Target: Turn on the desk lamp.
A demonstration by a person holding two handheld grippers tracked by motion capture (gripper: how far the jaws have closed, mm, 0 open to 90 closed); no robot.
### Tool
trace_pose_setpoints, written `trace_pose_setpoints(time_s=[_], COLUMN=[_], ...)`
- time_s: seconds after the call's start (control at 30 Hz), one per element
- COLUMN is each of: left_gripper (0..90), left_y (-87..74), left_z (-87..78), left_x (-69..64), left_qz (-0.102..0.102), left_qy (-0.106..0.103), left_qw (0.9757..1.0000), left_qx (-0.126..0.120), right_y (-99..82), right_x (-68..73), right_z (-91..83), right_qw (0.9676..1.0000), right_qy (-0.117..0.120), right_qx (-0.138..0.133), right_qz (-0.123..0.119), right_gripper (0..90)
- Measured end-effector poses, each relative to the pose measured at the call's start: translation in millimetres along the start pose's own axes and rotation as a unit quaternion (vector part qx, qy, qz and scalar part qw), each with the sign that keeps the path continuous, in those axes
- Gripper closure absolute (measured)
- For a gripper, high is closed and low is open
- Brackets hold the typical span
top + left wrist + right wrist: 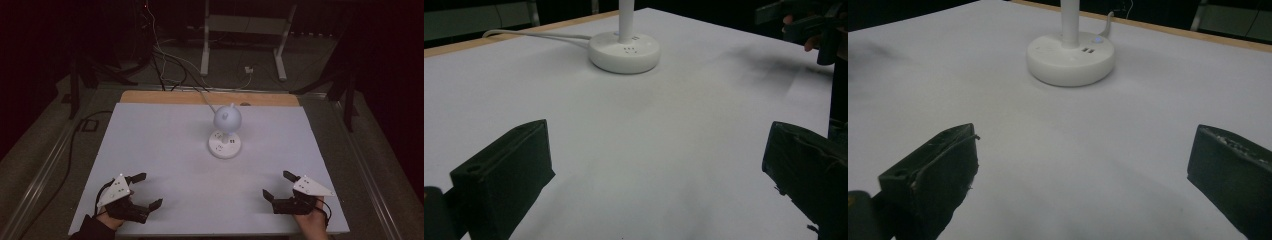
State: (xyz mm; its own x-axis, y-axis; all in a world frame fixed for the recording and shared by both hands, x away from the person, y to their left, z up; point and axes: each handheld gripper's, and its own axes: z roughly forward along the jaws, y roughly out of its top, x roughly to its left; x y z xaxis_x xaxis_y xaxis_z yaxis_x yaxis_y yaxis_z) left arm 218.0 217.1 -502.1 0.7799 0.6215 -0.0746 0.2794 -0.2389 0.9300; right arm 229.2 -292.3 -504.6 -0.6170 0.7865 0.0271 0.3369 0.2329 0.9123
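A white desk lamp (225, 131) with a round base and a ball-shaped head stands in the middle of the white table top (165, 145), toward the back. Its base (624, 51) lies straight ahead in the left gripper view, and its base (1071, 57) with two small sockets is ahead in the right gripper view. My left gripper (143, 190) rests near the front left edge, open, nothing between its jaws. My right gripper (280, 185) rests near the front right edge, also open and empty. Both point toward the lamp from well short of it.
A white cable (534, 35) runs from the lamp base to the table's far wooden edge (210, 97). Beyond the table are a white metal stand (245, 30), floor cables and dark stand legs. The other hand's gripper (809, 25) appears at top right in the left gripper view.
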Motion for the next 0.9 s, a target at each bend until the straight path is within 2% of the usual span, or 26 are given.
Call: trace_pose_setpoints(time_s=[0.37, 0.77, 0.9], left_gripper=[0.3, 0.3, 0.4], left_y=[0.6, 0.9, 1.0], left_z=[-1.8, -2.2, -2.6], left_x=[1.5, 1.0, 1.0], left_qz=[-0.013, -0.013, -0.012], left_qy=[-0.003, -0.004, -0.004], left_qw=[0.9999, 0.9999, 0.9999], left_qx=[-0.008, -0.008, -0.009], right_y=[-0.7, 0.2, 0.4], right_x=[-0.6, 0.2, -0.4], right_z=[-0.2, -0.4, -1.4], right_qw=[1.0, 0.9999, 0.9999], right_qy=[-0.002, -0.001, -0.004], right_qx=[0.007, 0.014, 0.014], right_qz=[-0.004, -0.007, 0.001], right_gripper=[0.0, 0.0, 0.0])
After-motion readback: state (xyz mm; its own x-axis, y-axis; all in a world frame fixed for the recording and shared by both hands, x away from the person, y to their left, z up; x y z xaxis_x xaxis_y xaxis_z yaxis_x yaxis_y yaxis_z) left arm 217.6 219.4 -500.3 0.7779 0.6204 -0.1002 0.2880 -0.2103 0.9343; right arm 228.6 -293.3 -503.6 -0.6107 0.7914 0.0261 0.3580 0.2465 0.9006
